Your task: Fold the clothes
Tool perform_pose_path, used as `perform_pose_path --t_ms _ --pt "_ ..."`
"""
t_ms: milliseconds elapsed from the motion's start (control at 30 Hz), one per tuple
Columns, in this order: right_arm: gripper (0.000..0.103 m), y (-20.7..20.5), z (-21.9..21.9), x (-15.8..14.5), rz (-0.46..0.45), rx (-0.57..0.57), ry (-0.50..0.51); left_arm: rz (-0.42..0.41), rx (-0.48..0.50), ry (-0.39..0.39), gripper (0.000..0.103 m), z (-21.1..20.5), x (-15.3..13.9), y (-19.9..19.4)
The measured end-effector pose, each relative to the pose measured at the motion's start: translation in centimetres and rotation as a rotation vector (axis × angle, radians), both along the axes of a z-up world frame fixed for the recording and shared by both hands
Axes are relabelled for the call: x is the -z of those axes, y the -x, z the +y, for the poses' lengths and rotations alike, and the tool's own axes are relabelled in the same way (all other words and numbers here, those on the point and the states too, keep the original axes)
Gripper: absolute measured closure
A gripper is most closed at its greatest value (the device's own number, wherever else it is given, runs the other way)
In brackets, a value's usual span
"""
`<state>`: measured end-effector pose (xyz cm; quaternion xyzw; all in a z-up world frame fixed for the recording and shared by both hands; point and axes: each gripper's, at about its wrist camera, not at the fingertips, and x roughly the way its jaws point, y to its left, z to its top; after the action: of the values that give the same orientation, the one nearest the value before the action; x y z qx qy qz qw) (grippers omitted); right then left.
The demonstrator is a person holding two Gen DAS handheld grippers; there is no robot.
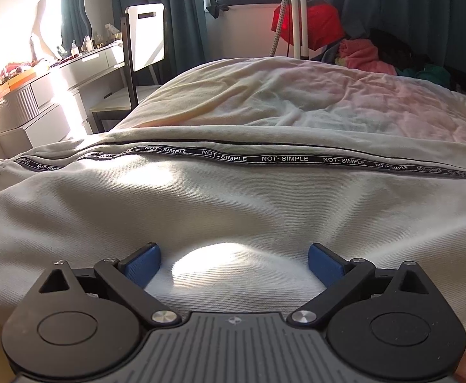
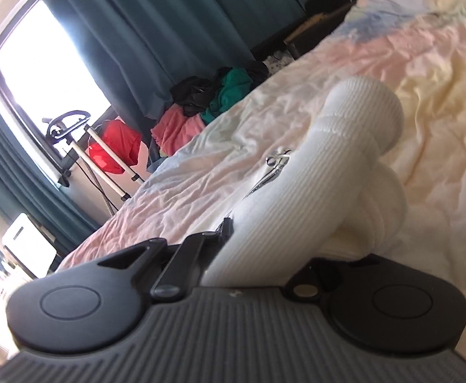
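Note:
A white zip garment with a black "NOT-SIMPLE" tape lies spread on the bed, filling the lower half of the left wrist view. My left gripper is open and low over it, its blue pads either side of a small raised fold they do not pinch. In the right wrist view my right gripper is shut on the garment's white ribbed knit edge, which bunches up and hides the fingertips. A metal zip pull shows beside the ribbing.
The bed has a crumpled pastel sheet. A dressing table with a mirror and a chair stand to its left. A steamer stand and a pile of clothes sit by the window beyond the bed.

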<state>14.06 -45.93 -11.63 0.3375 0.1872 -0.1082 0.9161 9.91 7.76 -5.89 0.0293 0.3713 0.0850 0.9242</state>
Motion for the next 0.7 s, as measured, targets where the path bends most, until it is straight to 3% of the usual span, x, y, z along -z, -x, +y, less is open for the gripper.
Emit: perform_pose_path --t_ms 133,267,433,500,600,700 --pt "0.092 0.0 1.5 -1.6 -0.018 -0.005 0.089 0.011 0.002 0.0 0.003 0.0 -0.5 0.0" --pt "0.092 0.3 6.6 -5.3 -0.082 -0.038 0.327 -0.013 0.004 0.033 0.004 0.3 -1.8 0.6" --pt "0.092 2.0 18.3 -8.4 -0.228 -0.153 0.684 -0.18 -0.036 0.119 0.004 1.6 -5.2 2.6" --pt "0.092 2.8 24.0 -7.8 -0.277 -0.265 0.833 -0.237 -0.06 0.152 0.004 2.4 -6.3 3.4" --pt "0.092 3.5 31.5 -4.4 -0.271 -0.467 1.001 -0.31 -0.097 0.202 0.004 3.7 -7.6 4.5" --pt "0.092 3.8 36.0 0.9 -0.202 -0.688 1.073 -0.31 -0.126 0.231 0.004 4.6 -7.7 4.8"
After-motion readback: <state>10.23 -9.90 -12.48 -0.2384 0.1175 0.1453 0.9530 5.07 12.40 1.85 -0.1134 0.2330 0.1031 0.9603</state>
